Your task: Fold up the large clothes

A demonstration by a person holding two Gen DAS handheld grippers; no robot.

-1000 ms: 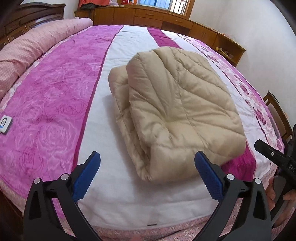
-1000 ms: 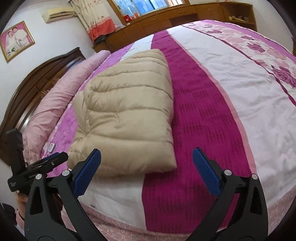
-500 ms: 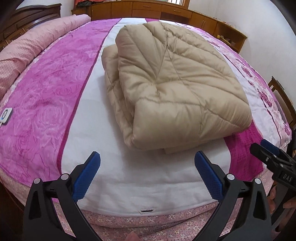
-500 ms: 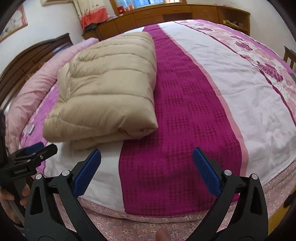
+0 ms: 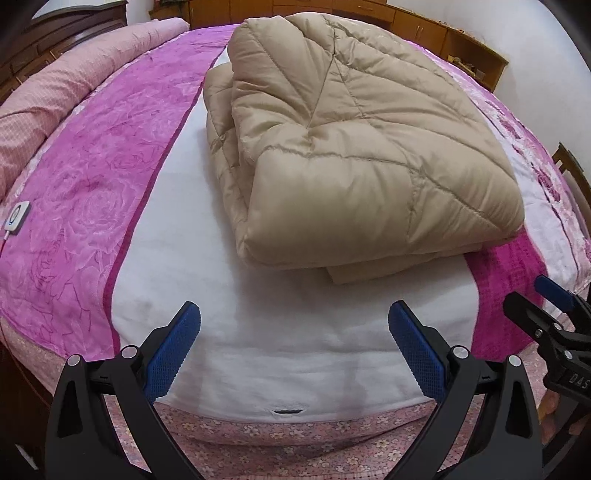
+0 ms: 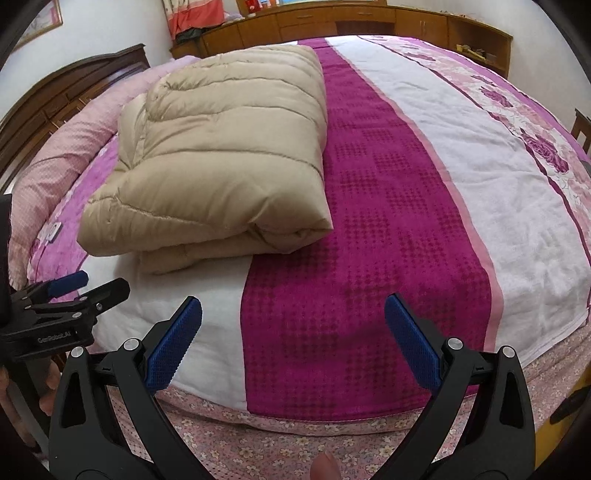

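A beige quilted down coat (image 5: 351, 147) lies folded into a thick bundle on the bed, its layered edges facing me; it also shows in the right wrist view (image 6: 221, 158). My left gripper (image 5: 293, 350) is open and empty, low over the bed's white stripe just short of the bundle. My right gripper (image 6: 293, 347) is open and empty over the magenta stripe, to the right of the bundle's near corner. Each gripper shows in the other's view, the right one (image 5: 546, 306) and the left one (image 6: 85, 291).
The bed (image 6: 461, 184) carries a pink, white and magenta striped blanket. A rolled pink quilt (image 5: 74, 85) lies along the dark headboard. A small white controller (image 5: 16, 216) lies at the left. Wooden cabinets (image 6: 369, 22) line the far wall; a chair (image 5: 570, 170) stands at the right.
Both grippers have moved down and forward toward the near edge of the folded coat, which now looks larger. Both stay open. The coat has not moved.
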